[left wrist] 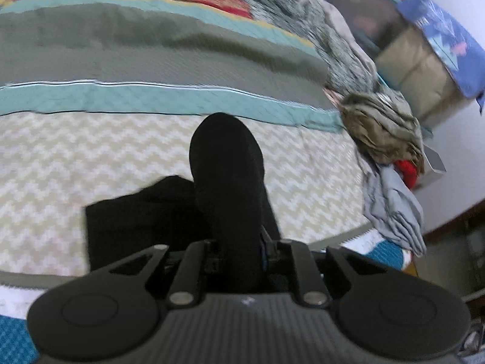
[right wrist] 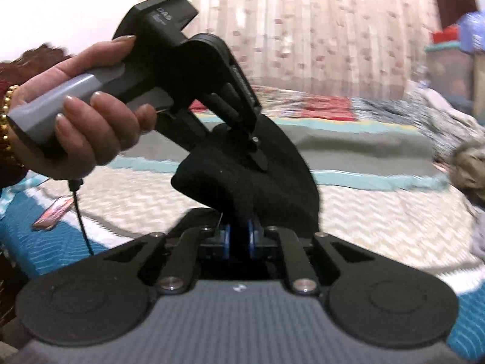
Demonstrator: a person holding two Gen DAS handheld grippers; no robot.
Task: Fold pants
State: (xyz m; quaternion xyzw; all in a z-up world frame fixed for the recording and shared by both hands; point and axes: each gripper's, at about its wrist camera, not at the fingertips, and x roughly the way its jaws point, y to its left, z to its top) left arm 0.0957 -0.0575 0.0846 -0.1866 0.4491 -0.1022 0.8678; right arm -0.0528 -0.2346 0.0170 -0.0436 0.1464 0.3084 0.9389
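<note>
The black pants (left wrist: pixel 224 188) hang bunched above a bed. In the left wrist view they drape over my left gripper (left wrist: pixel 239 242) and hide its fingers; a lower flap (left wrist: pixel 136 221) trails to the left. The jaws stand close together with cloth between them. In the right wrist view my right gripper (right wrist: pixel 239 239) is shut, and its blue pads (right wrist: pixel 252 239) pinch a fold of the same pants (right wrist: pixel 242 188). Just beyond, a person's hand (right wrist: pixel 91 115) holds the left gripper (right wrist: pixel 257 157) tilted down into the same bunch of fabric.
Below lies a quilt with a cream chevron panel (left wrist: pixel 91 157), a teal stripe (left wrist: pixel 151 100) and a grey-green band. An olive clothes heap (left wrist: pixel 382 127) and a grey garment (left wrist: pixel 394 206) sit at the bed's right edge. Boxes (left wrist: pixel 418 69) stand beyond, with a curtain (right wrist: pixel 303 30) behind.
</note>
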